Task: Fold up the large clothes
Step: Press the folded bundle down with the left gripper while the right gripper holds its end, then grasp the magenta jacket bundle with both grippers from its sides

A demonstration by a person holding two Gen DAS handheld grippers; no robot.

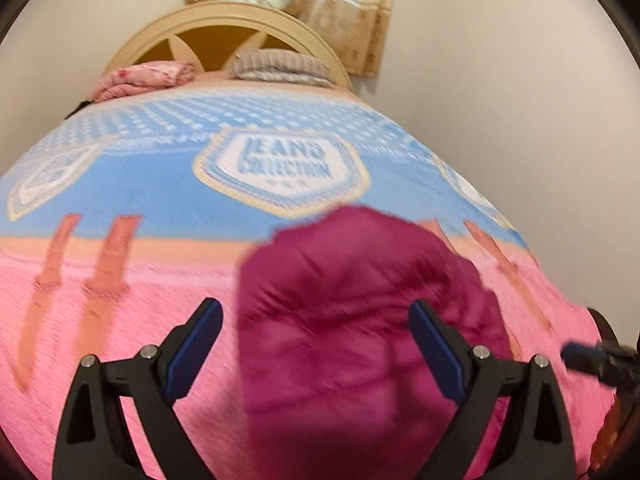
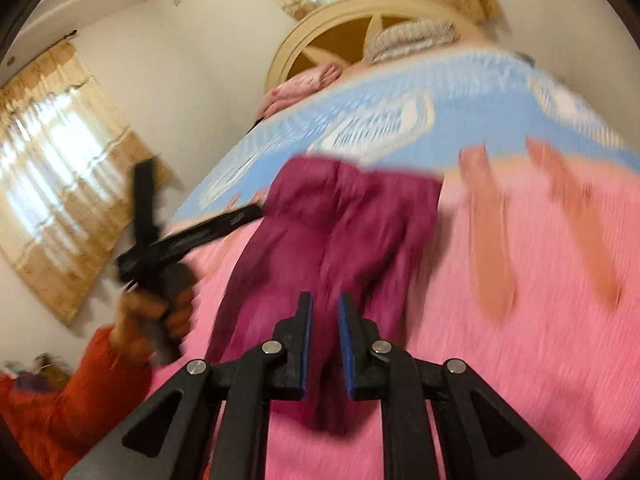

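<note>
A magenta garment (image 1: 352, 320) lies folded in a long bundle on the pink and blue bedspread (image 1: 140, 208). My left gripper (image 1: 316, 316) is open wide above it, one finger on each side, nothing held. In the right wrist view the garment (image 2: 340, 232) runs away from me. My right gripper (image 2: 325, 320) has its jaws nearly closed with garment cloth showing in the narrow gap; whether it grips the cloth is unclear. The left gripper (image 2: 192, 236) shows at the left of that view, held in a hand beside the garment's far end.
The bed's headboard (image 1: 224, 20) stands at the far end with a pink folded blanket (image 1: 144, 78) and a striped pillow (image 1: 280, 64). Curtained windows (image 2: 60, 168) are on the walls. The bed's right edge (image 1: 560, 280) drops off near the wall.
</note>
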